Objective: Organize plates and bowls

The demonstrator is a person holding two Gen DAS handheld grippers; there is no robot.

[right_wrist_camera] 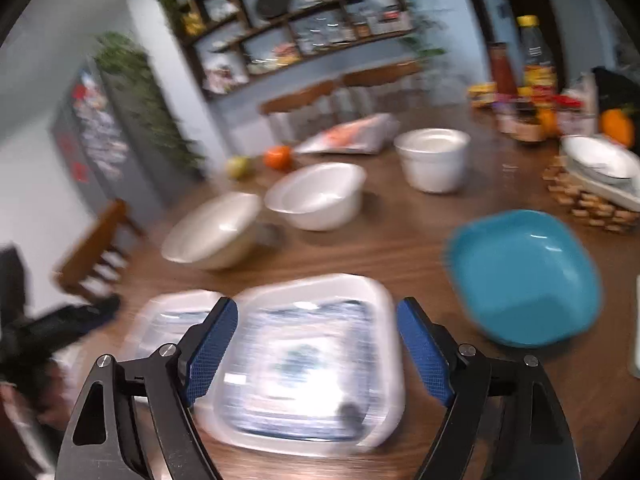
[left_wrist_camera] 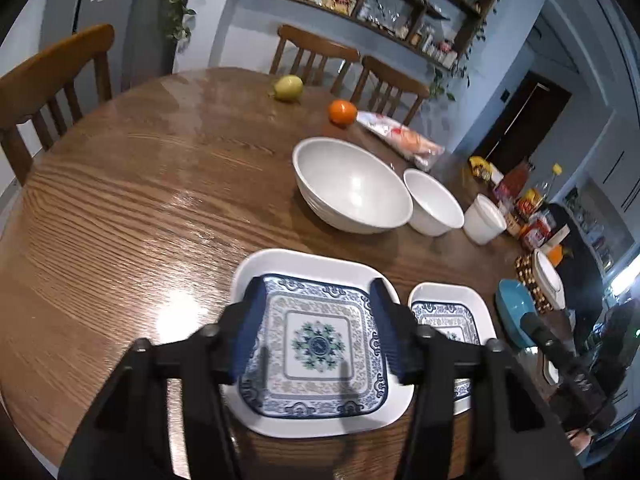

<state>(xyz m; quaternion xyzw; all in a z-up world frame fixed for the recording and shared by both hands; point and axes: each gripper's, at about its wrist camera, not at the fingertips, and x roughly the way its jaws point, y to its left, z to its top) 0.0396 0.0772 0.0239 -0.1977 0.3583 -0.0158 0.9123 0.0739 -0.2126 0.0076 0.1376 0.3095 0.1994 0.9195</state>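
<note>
Large white bowl (left_wrist_camera: 352,186): far side of the table (left_wrist_camera: 120,200), rigid and glazed, probably heavy and slick; pinch the rim wall, not the curved side.

Large patterned plate (left_wrist_camera: 320,340): directly under your left gripper (left_wrist_camera: 318,330), whose fingers gape wide with nothing between them. Flat and stiff; take the raised edge.

Small patterned plate (right_wrist_camera: 312,364): blurred, beneath your right gripper (right_wrist_camera: 318,354), likewise spread and empty. Lighter, likely chips easily.

No text, label or number is legible anywhere.
</note>
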